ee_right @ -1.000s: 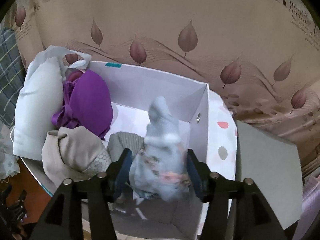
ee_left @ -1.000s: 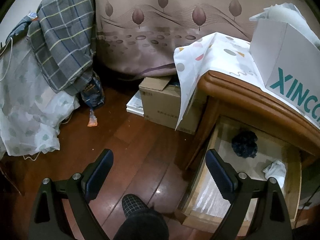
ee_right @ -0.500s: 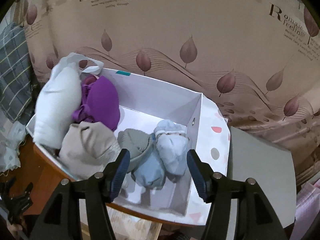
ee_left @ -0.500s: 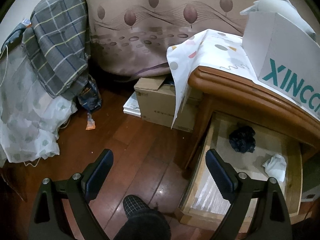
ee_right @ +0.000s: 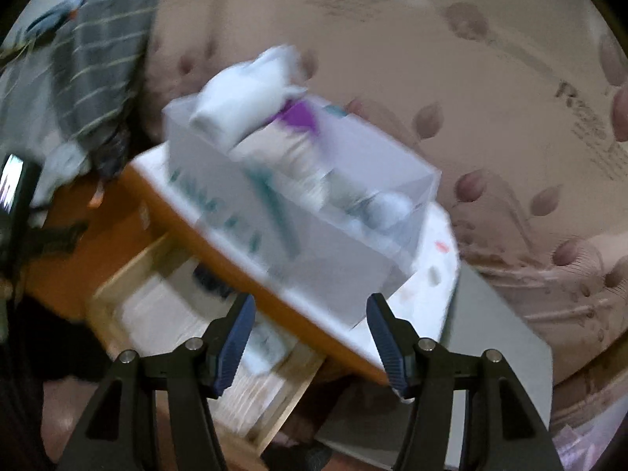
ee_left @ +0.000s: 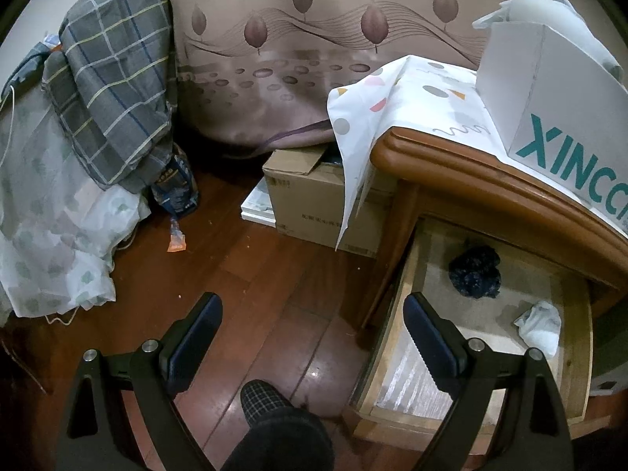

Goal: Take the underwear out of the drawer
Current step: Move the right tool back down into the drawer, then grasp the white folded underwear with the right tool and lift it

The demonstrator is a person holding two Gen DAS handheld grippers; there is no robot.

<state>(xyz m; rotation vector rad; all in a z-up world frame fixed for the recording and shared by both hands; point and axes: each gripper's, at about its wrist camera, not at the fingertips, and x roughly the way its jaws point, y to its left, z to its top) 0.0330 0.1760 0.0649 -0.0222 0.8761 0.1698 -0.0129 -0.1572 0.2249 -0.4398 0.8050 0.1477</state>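
The wooden drawer (ee_left: 581, 357) of the nightstand stands pulled out at the right of the left wrist view. A dark bundled piece of underwear (ee_left: 475, 271) and a white crumpled piece (ee_left: 539, 327) lie in it. My left gripper (ee_left: 312, 324) hangs open over the floor, left of the drawer, holding nothing. In the blurred right wrist view, my right gripper (ee_right: 310, 324) is open and empty, in front of the white box (ee_right: 329, 251) on the nightstand top. Rolled underwear (ee_right: 386, 206) fills that box. The drawer (ee_right: 129, 271) shows below left.
A cardboard box (ee_left: 314, 204) sits on the wooden floor beside the nightstand. A plaid cloth (ee_left: 114, 78) hangs over a covered heap at left. A person's slippered foot (ee_left: 263, 396) is between my left fingers. A leaf-patterned curtain (ee_left: 314, 59) closes the back.
My right gripper let go of the pale blue underwear into the white box, then pulled back and rolled, so the box and drawer now show from the side. The left gripper stayed put.
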